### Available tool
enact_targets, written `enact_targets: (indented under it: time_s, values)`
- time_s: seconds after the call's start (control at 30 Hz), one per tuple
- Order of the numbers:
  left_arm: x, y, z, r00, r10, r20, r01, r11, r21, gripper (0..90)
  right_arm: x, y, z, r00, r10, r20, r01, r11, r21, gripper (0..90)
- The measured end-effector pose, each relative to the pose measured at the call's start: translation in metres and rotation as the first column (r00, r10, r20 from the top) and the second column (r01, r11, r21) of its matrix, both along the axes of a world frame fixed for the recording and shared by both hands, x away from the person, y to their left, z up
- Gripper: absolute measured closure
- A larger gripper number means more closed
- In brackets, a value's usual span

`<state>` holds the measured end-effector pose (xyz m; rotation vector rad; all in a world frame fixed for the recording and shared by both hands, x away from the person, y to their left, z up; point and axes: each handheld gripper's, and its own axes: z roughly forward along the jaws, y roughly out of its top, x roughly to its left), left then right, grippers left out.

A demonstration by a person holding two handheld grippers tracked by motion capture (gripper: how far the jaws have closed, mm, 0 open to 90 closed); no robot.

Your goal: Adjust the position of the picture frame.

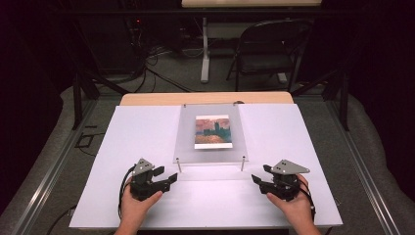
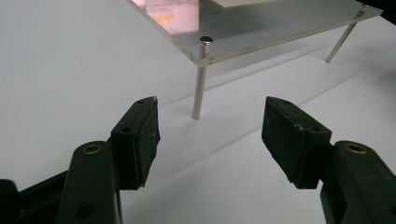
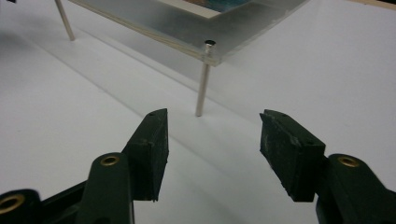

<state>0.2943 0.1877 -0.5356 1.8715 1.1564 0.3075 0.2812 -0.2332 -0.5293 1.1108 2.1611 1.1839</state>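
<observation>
High view: clear acrylic frame (image 1: pixel 211 132) on metal legs

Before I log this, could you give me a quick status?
Left gripper and right gripper open, empty. Clear picture frame standing on its legs, untouched. Nothing between.

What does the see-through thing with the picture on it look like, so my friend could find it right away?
Look at the white board covering the table, and find its middle, just beyond the two black grippers. There a clear plastic plate stands raised on thin metal legs, with a small painting in orange and blue lying on it. It is the one see-through thing standing on that board.
</observation>
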Motion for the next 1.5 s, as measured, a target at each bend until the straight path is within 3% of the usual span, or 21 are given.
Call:
enact_targets:
  time_s: [0.27,0.4,0.47,0.63,0.8,0.93,0.97,1.0,1.17,1.2,1.4,1.5]
  values:
    - [0.004,0.008,0.001,0.9993,0.031,0.019,-0.031,0.9995,-0.001,35.3,0.003,-0.010,0.002,1.0000,-0.006,0.000,0.006,0.998,0.062,45.8]
    - [0.005,0.012,0.001,0.9984,0.044,0.035,-0.044,0.9990,-0.002,34.0,0.004,-0.012,0.001,1.0000,-0.010,0.000,0.010,0.998,0.066,45.8]
    - [0.006,0.014,0.001,0.9982,0.051,0.032,-0.051,0.9986,-0.013,33.9,0.006,-0.014,-0.001,0.9998,-0.009,-0.015,0.010,0.995,0.095,45.5]
    - [0.008,0.016,0.002,0.9979,0.055,0.035,-0.054,0.9980,-0.033,33.6,0.008,-0.015,-0.001,0.9994,-0.020,-0.027,0.023,0.996,0.091,42.7]
    - [0.018,0.017,0.011,0.9974,0.072,0.008,-0.071,0.9948,-0.072,33.4,0.013,-0.016,0.006,0.9988,-0.031,-0.039,0.035,0.994,0.101,39.8]
    - [0.026,0.016,0.020,0.9980,0.060,0.020,-0.059,0.9979,-0.027,35.5,0.019,-0.016,0.012,0.9986,-0.040,-0.034,0.043,0.994,0.096,39.8]
    - [0.033,0.015,0.027,0.9979,0.052,0.038,-0.052,0.9986,0.003,36.6,0.024,-0.015,0.017,0.9984,-0.039,-0.040,0.042,0.994,0.096,40.5]
    - [0.036,0.015,0.031,0.9976,0.051,0.046,-0.052,0.9986,0.008,36.7,0.026,-0.015,0.019,0.9983,-0.036,-0.046,0.040,0.995,0.086,41.4]
    - [0.053,0.014,0.041,0.9981,0.047,0.041,-0.046,0.9988,-0.016,40.6,0.044,-0.009,0.032,0.9990,-0.022,-0.039,0.022,0.999,0.022,43.5]
    - [0.062,0.013,0.046,0.9983,0.050,0.029,-0.050,0.9986,-0.017,41.5,0.048,-0.008,0.034,0.9989,-0.017,-0.044,0.018,1.000,0.016,43.8]
    - [0.087,0.008,0.053,0.9981,0.058,0.019,-0.058,0.9981,-0.022,42.3,0.080,-0.005,0.038,0.9967,-0.025,-0.078,0.027,0.999,0.025,44.3]
    - [0.098,0.005,0.056,0.9979,0.060,0.025,-0.060,0.9982,-0.004,40.2,0.097,-0.005,0.038,0.9940,-0.039,-0.103,0.043,0.998,0.039,43.8]
